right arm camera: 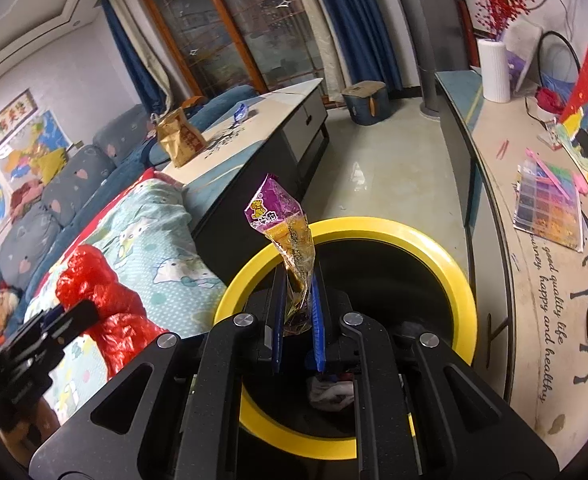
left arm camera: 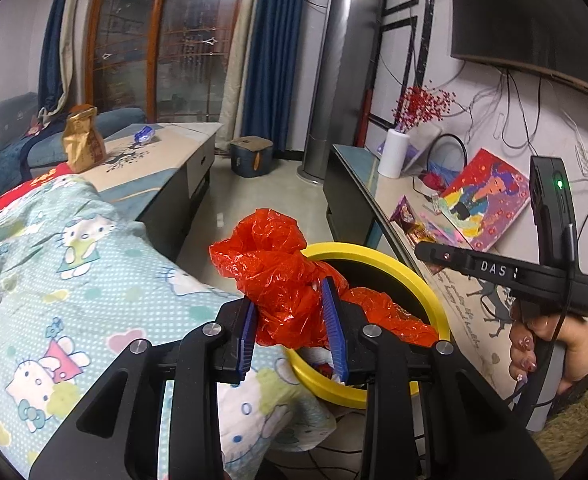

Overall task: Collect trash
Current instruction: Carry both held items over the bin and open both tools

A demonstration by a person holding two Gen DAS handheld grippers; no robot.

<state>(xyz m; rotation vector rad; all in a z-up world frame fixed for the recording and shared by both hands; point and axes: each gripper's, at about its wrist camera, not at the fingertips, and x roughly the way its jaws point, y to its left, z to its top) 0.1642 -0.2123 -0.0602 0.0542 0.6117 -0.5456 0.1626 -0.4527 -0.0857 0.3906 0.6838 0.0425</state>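
Note:
A crumpled red plastic bag (left arm camera: 282,276) is pinched between the blue pads of my left gripper (left arm camera: 290,300), which is shut on it above the near rim of a yellow-rimmed trash bin (left arm camera: 413,268). My right gripper (right arm camera: 298,280) is shut on a purple and gold snack wrapper (right arm camera: 284,232) that sticks up over the same bin (right arm camera: 445,264). In the right wrist view the red bag (right arm camera: 98,296) and the left gripper (right arm camera: 54,316) show at the left, beside the bin. Some trash lies at the bin's bottom (right arm camera: 329,392).
A cartoon-print quilt (left arm camera: 74,272) lies left of the bin. The coffee table (left arm camera: 166,152) bears a gold paper bag (left arm camera: 82,140) and a blue wrapper (left arm camera: 145,134). A long TV cabinet (right arm camera: 533,240) at the right holds a colour chart, paintings, a white vase (right arm camera: 493,70). A hand holds the other tool (left arm camera: 533,344).

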